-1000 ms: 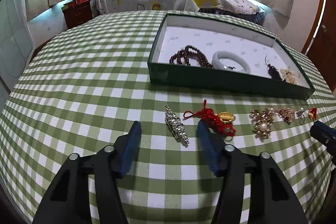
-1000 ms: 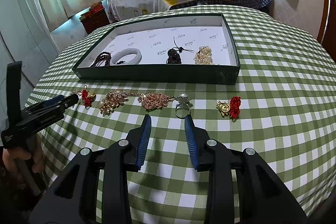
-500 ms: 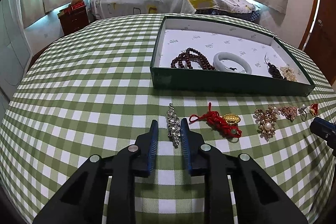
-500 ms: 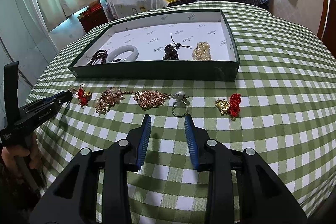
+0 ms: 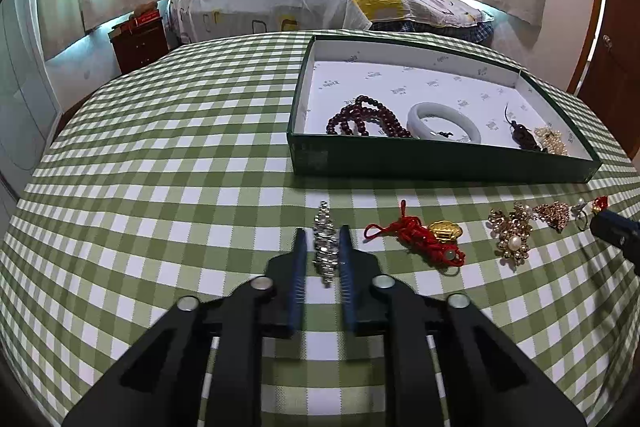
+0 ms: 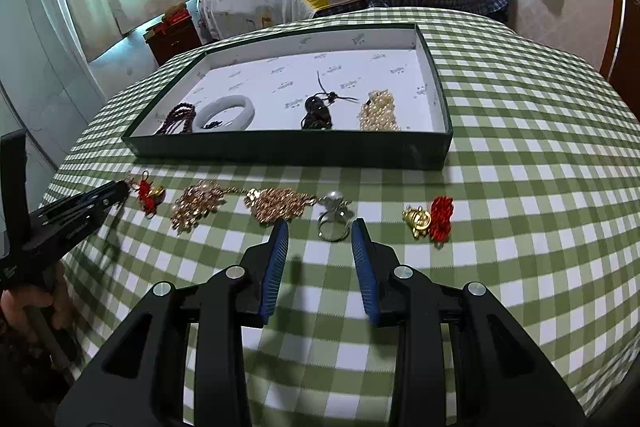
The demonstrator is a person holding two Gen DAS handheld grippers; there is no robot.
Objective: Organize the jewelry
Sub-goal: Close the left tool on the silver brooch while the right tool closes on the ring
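Note:
My left gripper point(image 5: 323, 233) is shut on a silver rhinestone hairclip point(image 5: 325, 243) lying on the checked cloth. To its right lie a red cord with a gold charm point(image 5: 424, 237), a gold pearl brooch point(image 5: 512, 233) and a gold chain piece point(image 5: 554, 213). The green tray point(image 5: 440, 163) holds dark beads point(image 5: 360, 117), a white bangle point(image 5: 444, 117), a dark pendant point(image 5: 524, 137) and pearls point(image 5: 554, 139). My right gripper point(image 6: 320, 231) is open, its fingers either side of a silver pearl ring point(image 6: 334, 217). A gold and red charm point(image 6: 430, 217) lies to its right.
The round table with green checked cloth point(image 5: 160, 147) drops away at its edges. A bed point(image 5: 320, 3) and a wooden nightstand point(image 5: 140, 35) stand beyond it. The left gripper also shows at the left of the right wrist view point(image 6: 80, 207).
My left gripper has moved forward and closed from wide open onto the silver hairclip. My right gripper has stayed open and edged forward toward the ring.

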